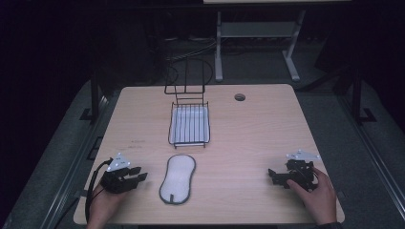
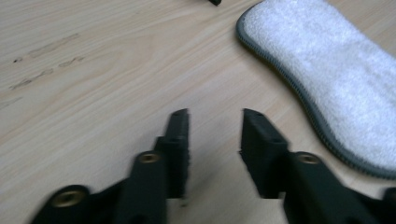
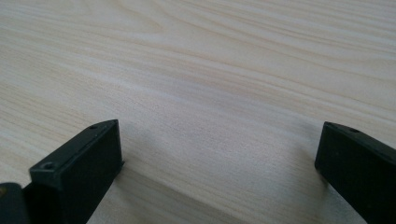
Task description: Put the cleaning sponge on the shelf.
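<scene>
Just beyond and to the right of the left gripper's point(image 2: 215, 116) half-parted, empty fingers, the white pad point(image 2: 327, 79) lies flat on the tabletop point(image 2: 107, 70). It looks soft, light and floppy; its grey stitched edge seems the best hold. The right gripper's point(image 3: 219, 135) fingers stand wide apart, released.

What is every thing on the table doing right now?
White pad: lying flat on the table, untouched.
Wire rack: standing upright behind the pad, nothing in it.
Left gripper: jaws partly open, nothing between them, beside the pad.
Right gripper: jaws wide open, nothing between them, resting on the table.
</scene>
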The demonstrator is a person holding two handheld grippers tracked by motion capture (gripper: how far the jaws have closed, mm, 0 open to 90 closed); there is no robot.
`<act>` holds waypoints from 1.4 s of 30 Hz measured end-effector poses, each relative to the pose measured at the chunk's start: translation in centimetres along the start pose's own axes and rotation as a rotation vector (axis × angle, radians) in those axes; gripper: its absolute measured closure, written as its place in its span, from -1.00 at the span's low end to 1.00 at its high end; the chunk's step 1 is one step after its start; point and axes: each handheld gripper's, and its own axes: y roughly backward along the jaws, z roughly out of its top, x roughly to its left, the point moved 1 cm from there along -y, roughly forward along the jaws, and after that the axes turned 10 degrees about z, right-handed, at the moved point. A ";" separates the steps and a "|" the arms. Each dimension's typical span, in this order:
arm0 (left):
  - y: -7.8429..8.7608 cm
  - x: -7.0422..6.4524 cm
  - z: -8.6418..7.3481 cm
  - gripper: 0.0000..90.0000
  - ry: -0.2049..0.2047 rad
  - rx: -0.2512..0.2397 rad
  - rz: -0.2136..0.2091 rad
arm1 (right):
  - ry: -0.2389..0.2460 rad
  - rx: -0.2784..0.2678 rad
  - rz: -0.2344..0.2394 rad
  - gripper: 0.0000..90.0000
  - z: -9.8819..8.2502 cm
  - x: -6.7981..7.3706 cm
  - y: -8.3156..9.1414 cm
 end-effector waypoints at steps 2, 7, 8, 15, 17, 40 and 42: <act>-0.2 0.1 0.6 0.82 0.011 -0.001 -0.026 | 0.000 0.000 0.000 -1.00 0.0 0.0 0.0; -0.7 -0.1 1.6 0.99 0.011 0.000 -0.048 | 0.000 0.000 0.000 -1.00 0.0 0.0 0.0; -0.9 -0.2 2.0 0.99 0.004 -0.002 -0.046 | 0.001 0.000 0.000 -1.00 0.0 0.0 0.0; -2.0 -0.4 3.4 0.99 0.006 -0.017 -0.052 | 0.001 0.000 0.000 -1.00 0.0 0.0 0.0; -2.5 -0.5 3.8 0.99 0.005 -0.020 -0.053 | 0.001 0.000 0.000 -1.00 0.0 0.0 0.0; -6.0 -2.3 5.6 0.99 -0.014 0.013 -0.104 | 0.000 0.000 0.000 -1.00 0.0 0.0 0.0; -6.4 -2.8 6.0 0.99 -0.026 0.018 -0.105 | 0.000 0.000 0.000 -1.00 0.0 0.0 0.0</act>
